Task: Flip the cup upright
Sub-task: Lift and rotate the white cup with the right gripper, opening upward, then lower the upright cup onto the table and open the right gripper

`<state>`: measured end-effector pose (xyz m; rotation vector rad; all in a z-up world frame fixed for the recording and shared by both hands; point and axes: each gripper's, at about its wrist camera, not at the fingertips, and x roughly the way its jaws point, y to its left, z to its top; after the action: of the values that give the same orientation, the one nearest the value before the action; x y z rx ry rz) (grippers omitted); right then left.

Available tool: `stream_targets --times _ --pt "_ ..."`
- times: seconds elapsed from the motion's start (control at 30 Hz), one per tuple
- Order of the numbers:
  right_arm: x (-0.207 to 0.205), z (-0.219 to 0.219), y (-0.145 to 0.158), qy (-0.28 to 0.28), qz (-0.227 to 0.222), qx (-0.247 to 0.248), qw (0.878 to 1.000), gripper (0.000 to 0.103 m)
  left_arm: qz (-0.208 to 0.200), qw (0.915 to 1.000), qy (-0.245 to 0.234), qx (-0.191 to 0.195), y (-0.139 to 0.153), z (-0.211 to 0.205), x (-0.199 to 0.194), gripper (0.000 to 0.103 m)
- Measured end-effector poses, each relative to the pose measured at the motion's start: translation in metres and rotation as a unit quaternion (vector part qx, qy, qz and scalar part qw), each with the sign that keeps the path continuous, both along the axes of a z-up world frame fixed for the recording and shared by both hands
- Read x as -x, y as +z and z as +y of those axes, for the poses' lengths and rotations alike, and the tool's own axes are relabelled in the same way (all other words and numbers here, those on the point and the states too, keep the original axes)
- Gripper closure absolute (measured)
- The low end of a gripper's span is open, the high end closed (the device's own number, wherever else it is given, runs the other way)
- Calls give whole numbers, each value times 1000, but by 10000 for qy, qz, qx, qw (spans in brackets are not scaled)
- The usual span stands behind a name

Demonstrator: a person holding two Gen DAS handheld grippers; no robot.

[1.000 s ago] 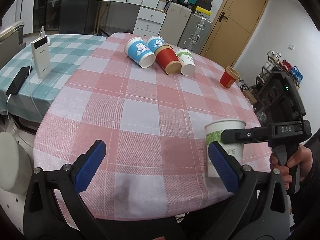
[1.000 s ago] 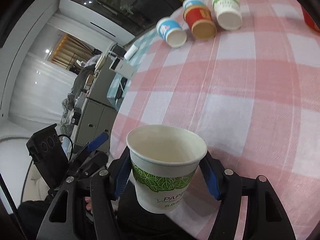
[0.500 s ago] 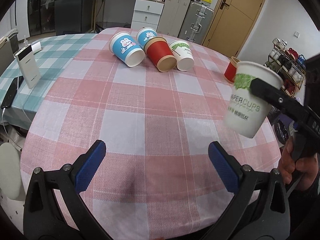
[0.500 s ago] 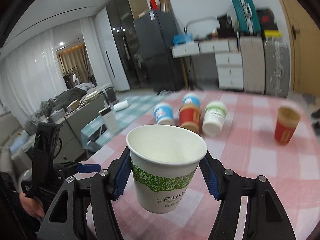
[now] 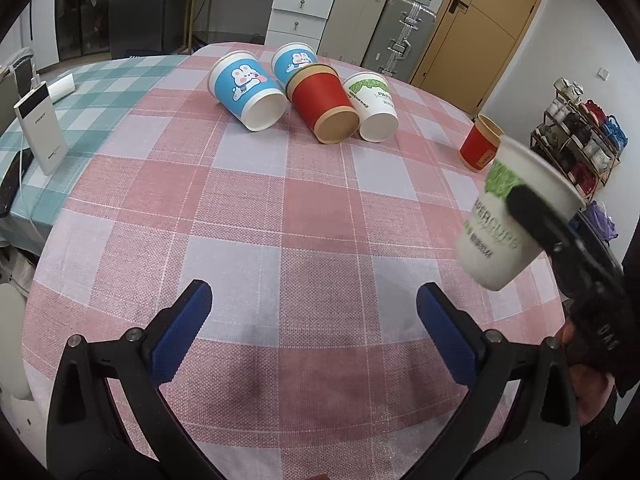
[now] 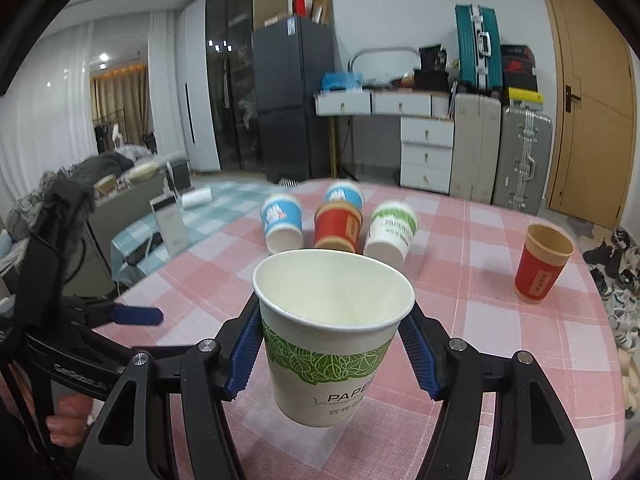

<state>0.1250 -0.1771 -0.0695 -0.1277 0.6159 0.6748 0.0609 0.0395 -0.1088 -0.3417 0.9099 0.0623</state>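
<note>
- The white paper cup (image 6: 334,334) is clamped between the blue pads (image 6: 242,350) of the right gripper (image 6: 332,354), one pad on each side of its wall, and is held in the air above the pink checked tablecloth (image 5: 280,216).
- Its mouth is turned upward and its base downward; in the left wrist view the long axis is seen leaning slightly, rim toward the right.
- The coming move is judged to be a straight lowering, base first, onto the cloth directly beneath.
- The left gripper (image 5: 316,336) is held wide open and empty, well apart from the cup.
- An upright red cup (image 6: 542,270) is seen further right.
</note>
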Motion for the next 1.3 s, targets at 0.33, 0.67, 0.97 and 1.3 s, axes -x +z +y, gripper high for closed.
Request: stream_targets --times 0.33,0.67,0.97,1.3 --pt "-23 13 -25 -64 618 185 9979 38 40 9998 -43 188 -7 3 -2 1" --pt "9 6 -38 -23 703 316 9970 36 -49 9993 107 352 -7 14 6 1" --pt "20 -1 -54 101 1549 304 9874 16 -262 9989 152 353 10 10 22 1" --pt "51 -62 -9 -227 1422 -608 9877 5 -536 9986 -10 18 44 -12 45 1"
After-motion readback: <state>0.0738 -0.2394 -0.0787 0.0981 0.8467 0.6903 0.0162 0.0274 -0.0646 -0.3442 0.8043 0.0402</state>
